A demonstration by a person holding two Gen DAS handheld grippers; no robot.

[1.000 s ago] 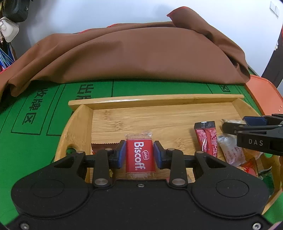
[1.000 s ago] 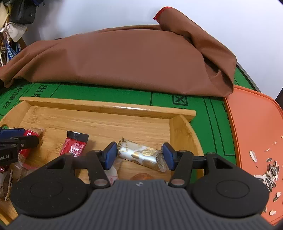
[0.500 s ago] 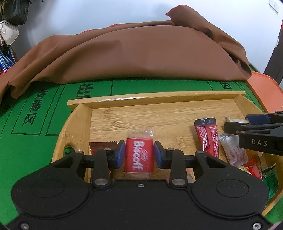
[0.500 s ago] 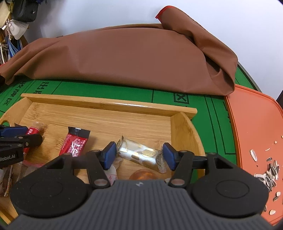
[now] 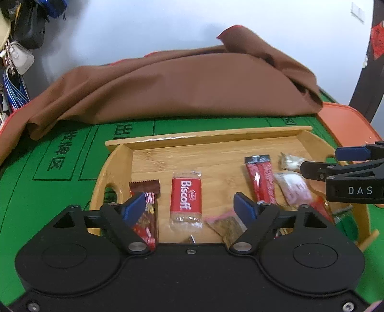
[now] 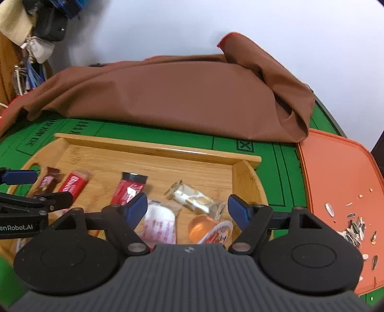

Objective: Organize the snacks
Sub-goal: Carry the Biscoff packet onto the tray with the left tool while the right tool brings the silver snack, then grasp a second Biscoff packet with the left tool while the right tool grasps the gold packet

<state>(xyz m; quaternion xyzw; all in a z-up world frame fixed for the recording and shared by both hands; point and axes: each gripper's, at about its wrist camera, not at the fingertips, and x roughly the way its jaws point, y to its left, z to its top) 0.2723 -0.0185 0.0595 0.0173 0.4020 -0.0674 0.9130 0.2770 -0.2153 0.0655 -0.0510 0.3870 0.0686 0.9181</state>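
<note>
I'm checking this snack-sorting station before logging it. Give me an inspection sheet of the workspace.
Surface: green printed mat.
Job's things: wooden tray holds the Biscoff pack, red stick packet, silver wrapper, jelly cup.
Clutter: seed shells on the orange board.
Grippers: left gripper and right gripper have just been opening; nothing pressed between either pair.
Cables: blue cords hanging at far left.
Surroundings: brown cloth heaped behind the tray; white wall.

White wall [image 5: 168,21], green table [image 5: 28,196], brown cloth [image 5: 180,86]
</note>
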